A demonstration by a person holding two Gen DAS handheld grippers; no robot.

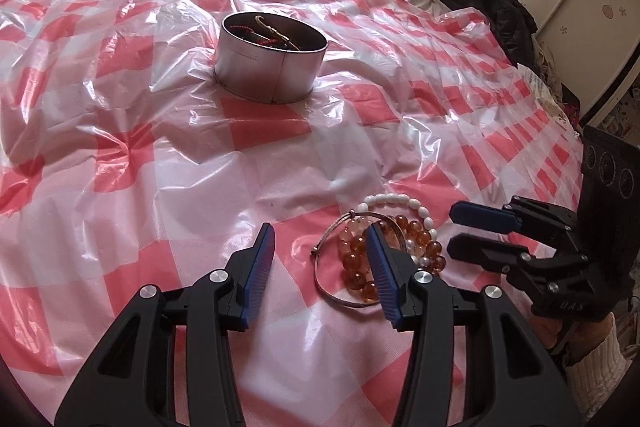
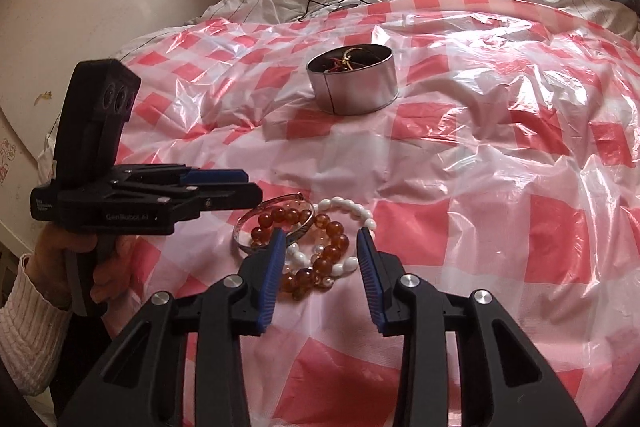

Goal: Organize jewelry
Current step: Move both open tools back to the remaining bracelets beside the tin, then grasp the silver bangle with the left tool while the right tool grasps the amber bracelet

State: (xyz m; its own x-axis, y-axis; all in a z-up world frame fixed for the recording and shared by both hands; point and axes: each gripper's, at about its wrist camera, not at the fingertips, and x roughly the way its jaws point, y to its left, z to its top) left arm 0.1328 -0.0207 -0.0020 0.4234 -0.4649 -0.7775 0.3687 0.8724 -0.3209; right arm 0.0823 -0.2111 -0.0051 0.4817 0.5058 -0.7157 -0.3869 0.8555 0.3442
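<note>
Crinkly glossy plastic sheet (image 1: 168, 155) covers the bed, the round tin (image 1: 268, 67) is dull brushed metal, amber beads (image 2: 324, 259) look glassy, bangle (image 2: 256, 227) is shiny metal.

The left claw's finger (image 1: 384, 275) hides part of the amber bead bracelet (image 1: 356, 267); the tin's (image 1: 272, 67) contents are indistinct.
</note>
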